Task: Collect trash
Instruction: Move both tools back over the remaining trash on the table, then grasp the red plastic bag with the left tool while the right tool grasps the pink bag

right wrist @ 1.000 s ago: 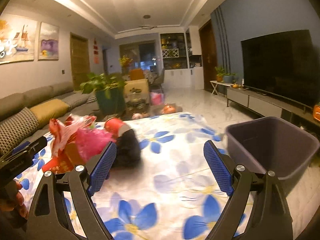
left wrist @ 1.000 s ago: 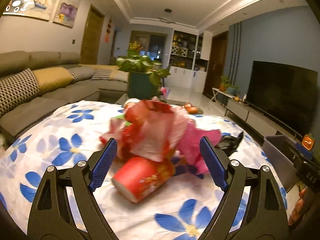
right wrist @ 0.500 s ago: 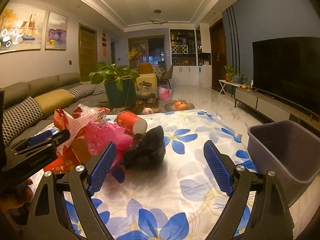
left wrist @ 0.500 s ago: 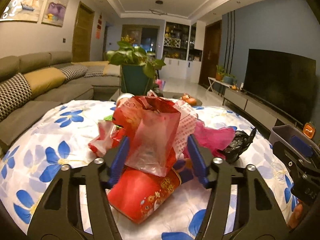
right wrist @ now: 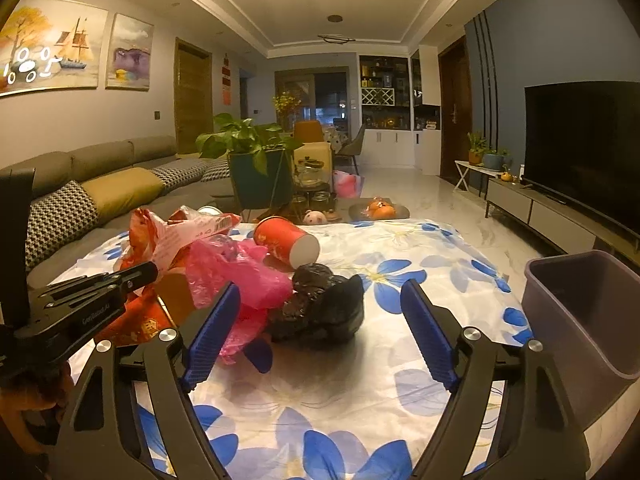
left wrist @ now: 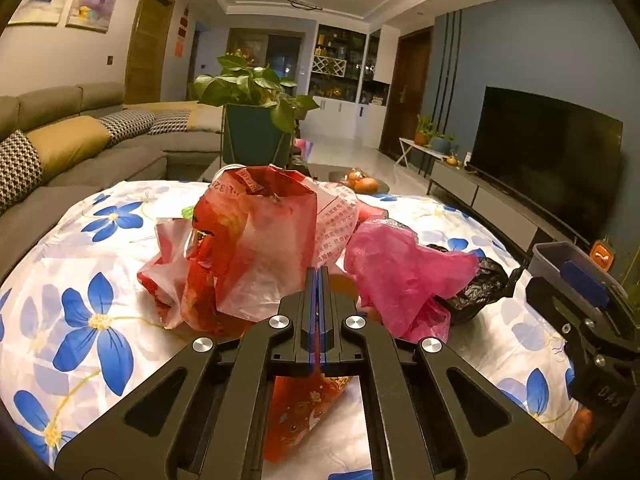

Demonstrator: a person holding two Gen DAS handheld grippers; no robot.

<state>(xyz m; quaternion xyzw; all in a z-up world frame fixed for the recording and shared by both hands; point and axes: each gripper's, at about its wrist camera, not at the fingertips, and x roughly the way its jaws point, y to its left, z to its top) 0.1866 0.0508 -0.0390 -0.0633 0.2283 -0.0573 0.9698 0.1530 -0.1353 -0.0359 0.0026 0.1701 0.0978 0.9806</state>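
A heap of trash lies on the flowered tablecloth point(left wrist: 92, 280). It holds red and clear plastic bags point(left wrist: 260, 240), a pink bag point(left wrist: 400, 272), a crumpled black bag point(right wrist: 320, 308) and a tipped red paper cup point(right wrist: 284, 240). My left gripper point(left wrist: 319, 280) is shut, pinching the wall of another red paper cup point(left wrist: 304, 408) that hangs under its fingers. My right gripper point(right wrist: 320, 292) is open and its jaws are closing. The black bag lies between its fingertips, and the blue pads point(right wrist: 212, 332) stand clear of it. A grey bin point(right wrist: 580, 320) stands at the table's right edge.
A grey sofa point(left wrist: 60, 148) runs along the left. A potted plant point(left wrist: 256, 136) and a low tray of oranges point(right wrist: 380, 210) stand beyond the table. A TV point(right wrist: 580, 148) on a low cabinet lines the right wall.
The left jaws closed from wide open onto the red paper cup as the gripper moved in. The right gripper came closer to the black bag, and its jaws narrowed a little.
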